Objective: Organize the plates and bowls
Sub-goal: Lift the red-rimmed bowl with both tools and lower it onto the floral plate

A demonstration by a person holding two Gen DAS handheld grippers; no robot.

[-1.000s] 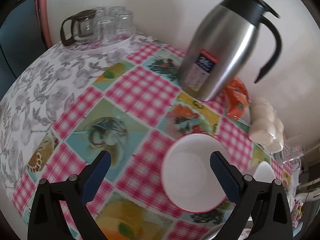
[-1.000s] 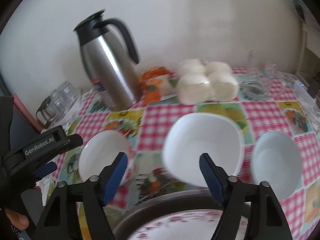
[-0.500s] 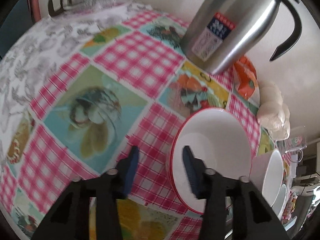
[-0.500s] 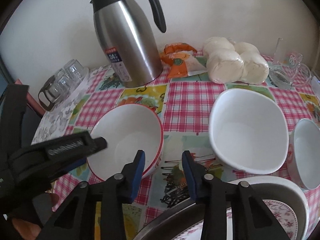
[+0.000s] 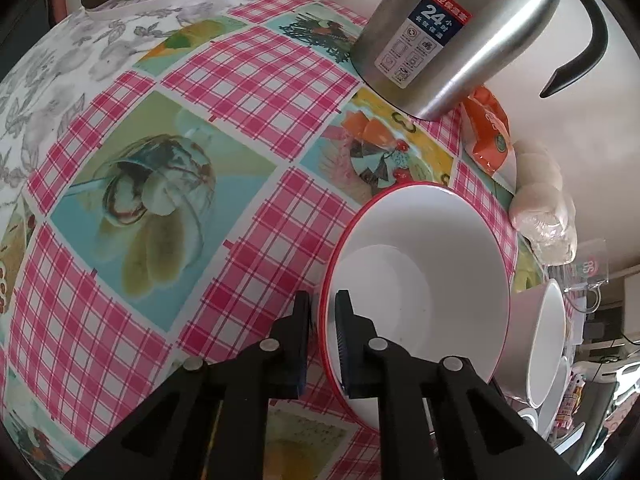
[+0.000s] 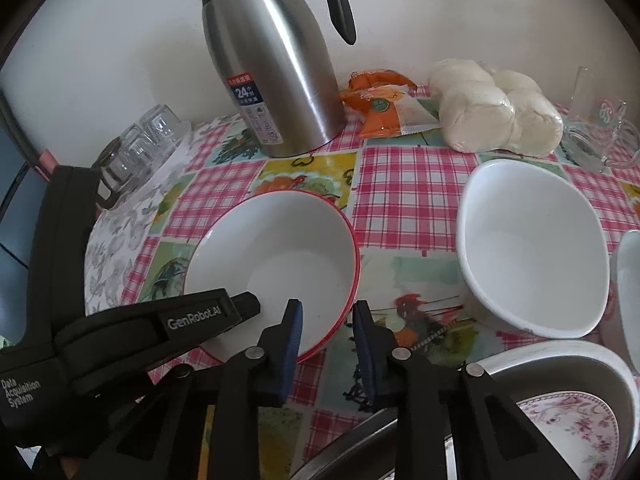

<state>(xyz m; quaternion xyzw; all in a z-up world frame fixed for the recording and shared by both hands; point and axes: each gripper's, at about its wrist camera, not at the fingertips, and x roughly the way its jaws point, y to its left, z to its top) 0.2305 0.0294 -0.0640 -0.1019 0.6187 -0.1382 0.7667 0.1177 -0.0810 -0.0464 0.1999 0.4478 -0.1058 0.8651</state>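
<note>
A white bowl with a red rim (image 5: pixel 420 264) stands on the checked tablecloth. My left gripper (image 5: pixel 323 312) is shut on its near-left rim, one pad inside and one outside. In the right wrist view the same bowl (image 6: pixel 280 248) has the left gripper (image 6: pixel 252 304) on its left side. My right gripper (image 6: pixel 329 320) straddles the bowl's near-right rim. Its jaws are closing, with a gap still showing at the outer pad. A larger plain white bowl (image 6: pixel 532 248) stands to the right, another white bowl (image 6: pixel 630 280) at the frame's edge. A flowered plate (image 6: pixel 568 420) lies in a basin (image 6: pixel 560 354).
A steel thermos jug (image 6: pixel 276 80) stands behind the bowls by the wall. An orange packet (image 6: pixel 380 112) and bagged buns (image 6: pixel 496 112) lie beside it. Upturned glasses (image 6: pixel 148 140) sit far left, glass mugs (image 6: pixel 600 132) far right.
Both grippers dropped to the red-rimmed bowl and their jaws narrowed. The left one closed on the bowl's rim; the right one shifted left from the plain white bowl to the red-rimmed one.
</note>
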